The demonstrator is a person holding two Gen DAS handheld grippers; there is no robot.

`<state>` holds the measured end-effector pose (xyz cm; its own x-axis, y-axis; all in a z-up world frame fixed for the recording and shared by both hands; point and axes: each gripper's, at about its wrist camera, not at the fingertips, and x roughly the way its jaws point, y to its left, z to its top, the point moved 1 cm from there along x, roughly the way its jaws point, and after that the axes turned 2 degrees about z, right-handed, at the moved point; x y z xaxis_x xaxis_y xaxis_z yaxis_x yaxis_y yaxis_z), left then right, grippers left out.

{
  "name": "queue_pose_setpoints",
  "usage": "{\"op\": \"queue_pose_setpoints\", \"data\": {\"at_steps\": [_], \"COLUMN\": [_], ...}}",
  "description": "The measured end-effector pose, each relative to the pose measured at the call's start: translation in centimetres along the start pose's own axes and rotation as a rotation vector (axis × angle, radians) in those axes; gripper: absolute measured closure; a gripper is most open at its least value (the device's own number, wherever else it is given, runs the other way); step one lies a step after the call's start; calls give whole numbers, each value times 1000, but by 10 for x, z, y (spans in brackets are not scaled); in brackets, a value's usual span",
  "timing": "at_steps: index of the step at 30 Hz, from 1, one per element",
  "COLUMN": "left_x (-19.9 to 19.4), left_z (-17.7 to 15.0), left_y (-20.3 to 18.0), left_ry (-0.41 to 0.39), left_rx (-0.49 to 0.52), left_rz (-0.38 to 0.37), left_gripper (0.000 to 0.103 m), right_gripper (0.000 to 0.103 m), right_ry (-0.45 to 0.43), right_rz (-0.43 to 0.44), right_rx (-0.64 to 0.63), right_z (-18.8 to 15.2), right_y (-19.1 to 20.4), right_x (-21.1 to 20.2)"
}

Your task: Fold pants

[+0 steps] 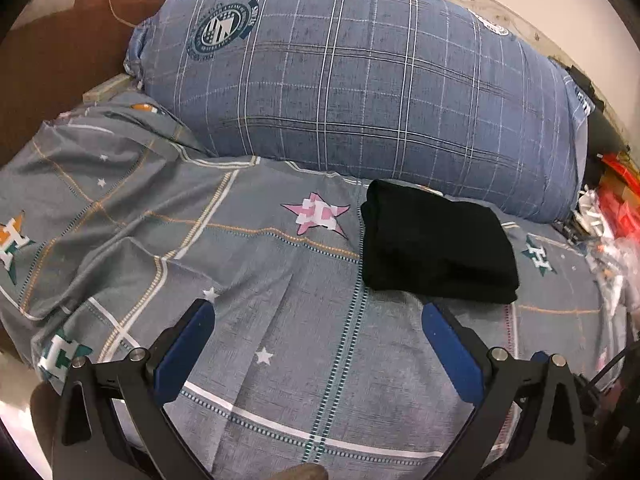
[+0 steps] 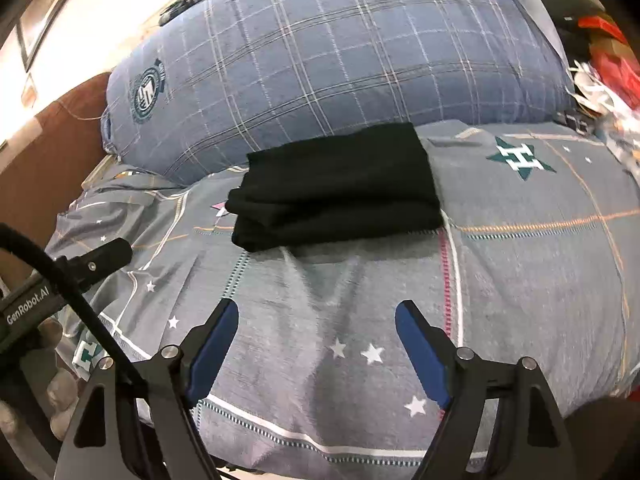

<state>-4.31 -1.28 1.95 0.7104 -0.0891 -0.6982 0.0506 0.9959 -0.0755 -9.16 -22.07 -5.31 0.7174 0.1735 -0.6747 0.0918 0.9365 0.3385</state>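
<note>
The black pants [image 1: 436, 244] lie folded into a compact rectangle on the grey bed sheet [image 1: 280, 272], just in front of the big blue pillow. They also show in the right wrist view [image 2: 340, 188]. My left gripper [image 1: 318, 312] is open and empty, hovering over the sheet in front of and to the left of the pants. My right gripper [image 2: 316, 312] is open and empty, in front of the pants and apart from them. The left gripper's body [image 2: 96, 260] shows at the left of the right wrist view.
A large blue plaid pillow [image 1: 360, 92] fills the back of the bed. A brown headboard [image 1: 52, 60] stands at the left. Red packaging and plastic clutter [image 1: 616, 216] lie at the right edge. The sheet is rumpled at the left [image 1: 100, 208].
</note>
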Motion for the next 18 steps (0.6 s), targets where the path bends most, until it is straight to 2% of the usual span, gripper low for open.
{"op": "queue_pose_setpoints", "data": {"at_steps": [7,12,18], "left_x": [12,26,39], "left_z": [-7,-11,-14], "left_y": [-20,-30,-38], "left_ry": [15,58,91], "left_rx": [88,116,150], "left_rz": [10,-13,-5], "left_gripper": [0,0,0], "right_gripper": [17,17,17], "right_ry": [29,44,57], "right_rz": [-17,-42,-40], "right_rx": [57,96,110], "right_z": [-6,-7,-5], "right_y": [-19,-36,-44], "right_x": [19,28,40]}}
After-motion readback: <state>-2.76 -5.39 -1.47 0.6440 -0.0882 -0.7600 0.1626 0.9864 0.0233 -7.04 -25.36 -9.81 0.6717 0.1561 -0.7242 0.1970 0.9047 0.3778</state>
